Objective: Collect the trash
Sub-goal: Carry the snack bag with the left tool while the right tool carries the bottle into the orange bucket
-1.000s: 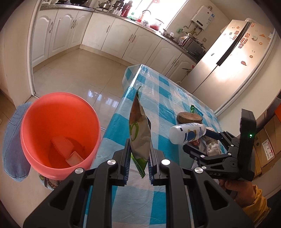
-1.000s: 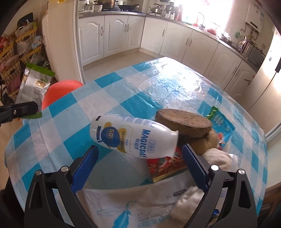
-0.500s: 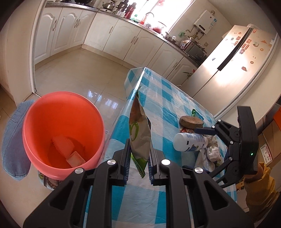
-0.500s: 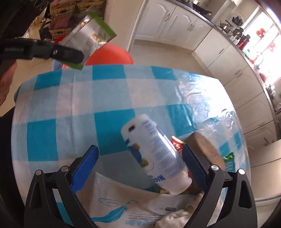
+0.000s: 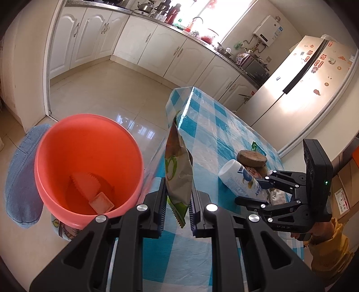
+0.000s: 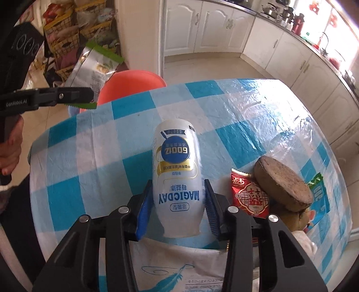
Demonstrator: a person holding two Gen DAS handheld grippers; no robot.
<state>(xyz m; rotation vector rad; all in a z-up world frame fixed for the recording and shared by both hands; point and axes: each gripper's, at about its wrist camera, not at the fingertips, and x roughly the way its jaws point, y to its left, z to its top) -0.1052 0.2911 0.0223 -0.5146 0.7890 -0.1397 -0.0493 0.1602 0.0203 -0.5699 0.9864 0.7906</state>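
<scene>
White panelled kitchen cabinets (image 5: 157,47) across upper frame; glossy beige tiled floor (image 5: 107,89) below; sunlit window (image 5: 226,20) upper centre.

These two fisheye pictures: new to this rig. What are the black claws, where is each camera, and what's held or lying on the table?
A person holds two hand grippers, each with a forward-looking camera. In the left view, the left gripper is shut on a snack bag beside an orange bucket. In the right view, the right gripper has just been closing, its pads against a white bottle. On the checked table lie a red packet, a brown disc and a green wrapper.
</scene>
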